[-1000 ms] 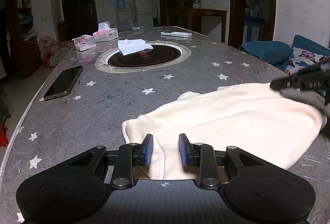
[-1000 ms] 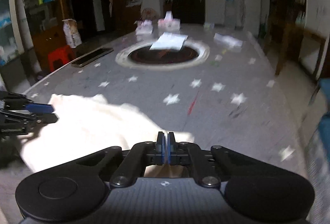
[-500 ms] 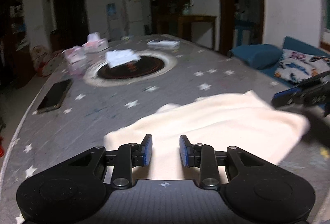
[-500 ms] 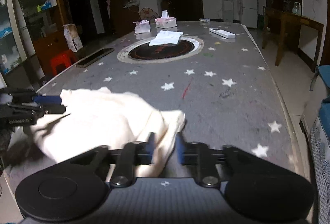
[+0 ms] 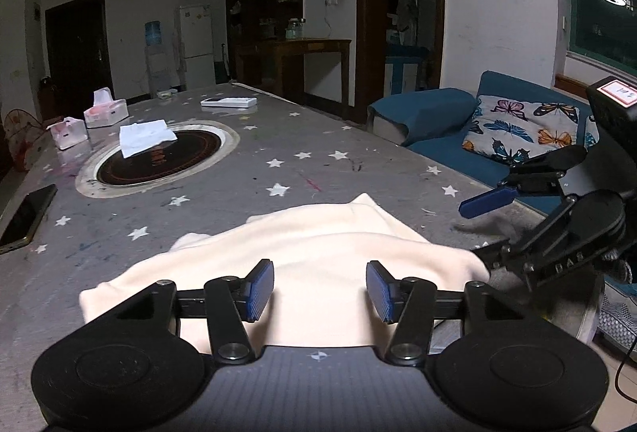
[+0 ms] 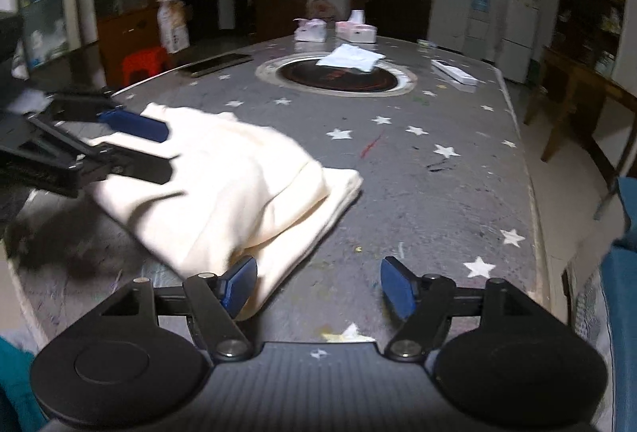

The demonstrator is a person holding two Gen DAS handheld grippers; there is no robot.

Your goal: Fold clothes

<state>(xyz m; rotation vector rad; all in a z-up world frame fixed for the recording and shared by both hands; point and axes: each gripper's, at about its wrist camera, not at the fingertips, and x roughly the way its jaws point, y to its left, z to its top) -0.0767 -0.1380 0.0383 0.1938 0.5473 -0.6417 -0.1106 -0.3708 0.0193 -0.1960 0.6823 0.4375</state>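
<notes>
Fold laid, grippers letting go.
Your cream knit garment point(image 5: 318, 257) lies doubled near the grey star-print table point(image 5: 239, 193) edge; left gripper point(image 5: 319, 290) and right gripper point(image 6: 318, 284) jaws are opening, gripping nothing; further folds likely remain.

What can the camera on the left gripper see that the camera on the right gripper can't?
Only the left wrist view shows the blue sofa with its butterfly cushion. Only the right wrist view shows the red stool. Both show the cream garment on the star-patterned table, the white cloth and the tissue boxes. Both the left gripper and the right gripper are opening, pads off the garment.
</notes>
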